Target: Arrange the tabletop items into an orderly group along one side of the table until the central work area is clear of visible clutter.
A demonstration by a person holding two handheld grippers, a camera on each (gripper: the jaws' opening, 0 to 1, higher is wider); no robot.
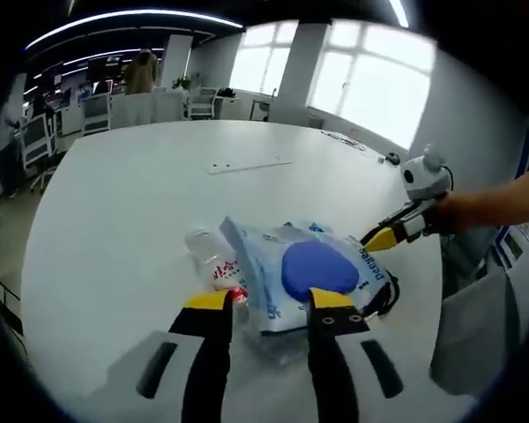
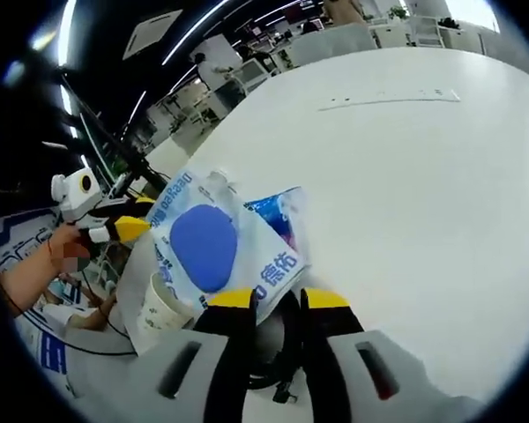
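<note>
On the smooth white round table (image 1: 115, 229), both claws hang parted beside a crinkly blue-ovaled plastic pack (image 1: 304, 269).

This is an open-plan office. A large white table (image 1: 141, 203) with a rounded edge carries the things, and beyond its far edge in the left gripper view stand rows of desks with office chairs (image 1: 37, 132) and monitors. Long strip lights (image 1: 132, 16) run across a dark ceiling. Tall windows (image 1: 370, 84) let in bright daylight past the table's far right corner, with white columns between them. A person (image 1: 141, 72) stands among the desks at the far left. In the right gripper view more chairs (image 2: 256, 75) and workstations line the room beyond the table's far edge, under the same linear ceiling lights (image 2: 194, 40).
</note>
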